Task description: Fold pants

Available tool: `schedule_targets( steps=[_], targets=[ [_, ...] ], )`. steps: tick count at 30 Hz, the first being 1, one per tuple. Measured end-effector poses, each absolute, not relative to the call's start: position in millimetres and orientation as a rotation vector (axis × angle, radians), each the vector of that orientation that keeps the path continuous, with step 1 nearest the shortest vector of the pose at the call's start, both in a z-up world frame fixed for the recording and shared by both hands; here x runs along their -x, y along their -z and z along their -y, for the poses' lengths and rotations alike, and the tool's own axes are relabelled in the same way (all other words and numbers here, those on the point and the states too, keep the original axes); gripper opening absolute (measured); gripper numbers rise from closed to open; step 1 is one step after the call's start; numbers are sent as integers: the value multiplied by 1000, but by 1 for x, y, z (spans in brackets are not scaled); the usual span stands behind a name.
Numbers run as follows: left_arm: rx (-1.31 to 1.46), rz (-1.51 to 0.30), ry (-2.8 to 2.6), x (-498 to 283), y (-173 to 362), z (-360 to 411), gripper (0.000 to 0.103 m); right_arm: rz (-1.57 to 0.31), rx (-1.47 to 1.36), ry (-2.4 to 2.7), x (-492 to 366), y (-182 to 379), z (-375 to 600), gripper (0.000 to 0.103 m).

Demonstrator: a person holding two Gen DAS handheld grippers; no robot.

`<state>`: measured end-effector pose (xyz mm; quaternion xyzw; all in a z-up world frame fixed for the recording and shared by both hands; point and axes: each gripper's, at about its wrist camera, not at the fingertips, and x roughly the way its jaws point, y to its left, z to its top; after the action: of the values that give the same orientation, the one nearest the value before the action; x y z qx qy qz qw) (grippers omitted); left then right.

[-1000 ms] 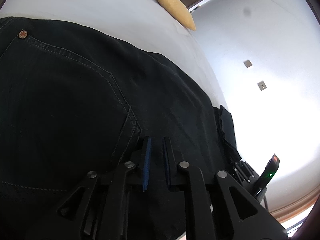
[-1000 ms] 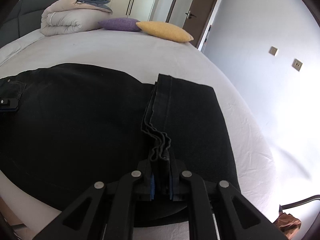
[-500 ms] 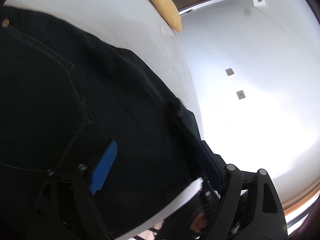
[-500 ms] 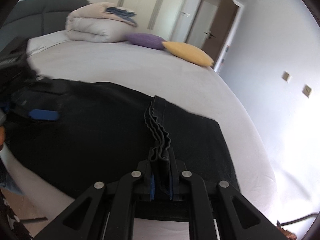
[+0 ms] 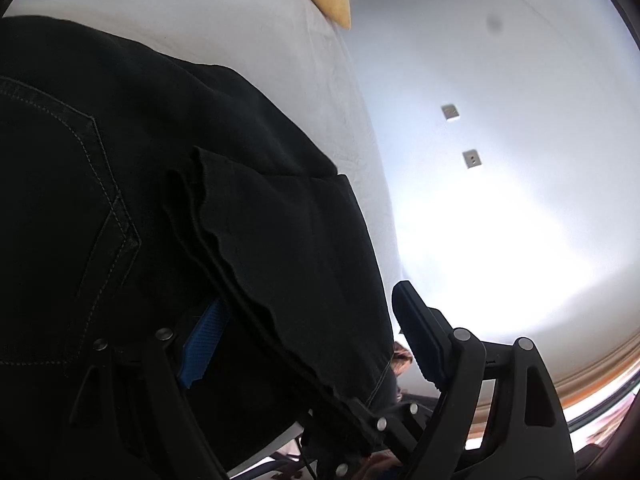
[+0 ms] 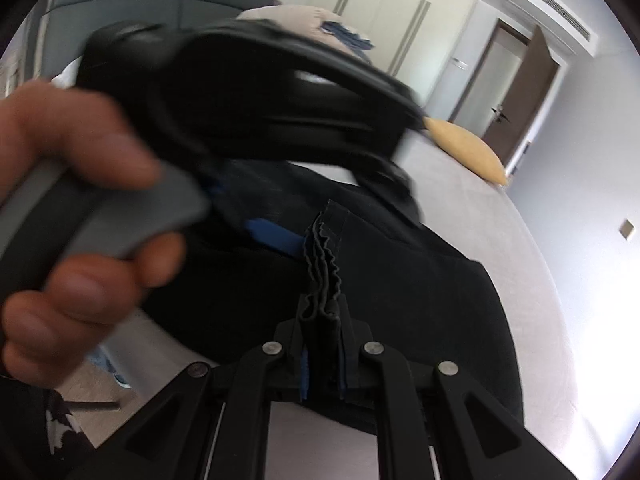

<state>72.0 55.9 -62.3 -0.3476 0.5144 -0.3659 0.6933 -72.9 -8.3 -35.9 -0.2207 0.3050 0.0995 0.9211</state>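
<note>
Right tongs [image 6: 323, 364] clamped on pants [image 5: 120, 200] hems; left tongs [image 5: 308, 344] apparently wide.

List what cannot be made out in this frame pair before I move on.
- Left claw, right wrist view: motion-blurred, so its shape is smeared.
- Folded quilt, right wrist view: mostly hidden behind that claw.
- Pants, left wrist view: waist end cut off by the left edge.
- Pant cuffs inside the right claw: hidden by the fingers.
</note>
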Motion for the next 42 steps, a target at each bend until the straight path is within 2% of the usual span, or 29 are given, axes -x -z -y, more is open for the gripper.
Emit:
schedule_targets(
  steps=[2,4,6,9,17,25,30,32,34,37,41,42],
  targets=[
    [760,-1150,821,-73,61,-57,60,-626,460,-208,73,36,4,11],
    [752,-1157,812,-76,62,-59,33,-631,462,-207,70,36,3,11],
    [733,-1160,803,-80,61,-62,29,-633,469,-206,68,35,1,11],
    [675,-1169,787,-88,59,-64,18,-629,489,-210,64,32,-8,11],
    [551,-1170,729,-125,50,-77,17,-628,549,-236,60,40,-19,12],
    [509,-1185,647,-140,71,-97,17,-693,550,-270,33,59,-4,13],
    [485,-1154,600,-127,76,-115,17,-720,486,-308,26,51,15,26],
    [438,-1131,551,-120,68,-121,17,-735,404,-361,29,44,28,52],
    [375,-1087,513,-113,56,-123,17,-744,307,-440,37,33,48,59],
    [246,-1020,503,-99,33,-106,17,-792,156,-535,42,19,83,58],
    [83,-1016,504,-83,32,-72,17,-844,-104,-601,41,4,157,36],
    [51,-1030,503,-86,36,-58,17,-850,-183,-605,36,0,183,35]
  ],
)
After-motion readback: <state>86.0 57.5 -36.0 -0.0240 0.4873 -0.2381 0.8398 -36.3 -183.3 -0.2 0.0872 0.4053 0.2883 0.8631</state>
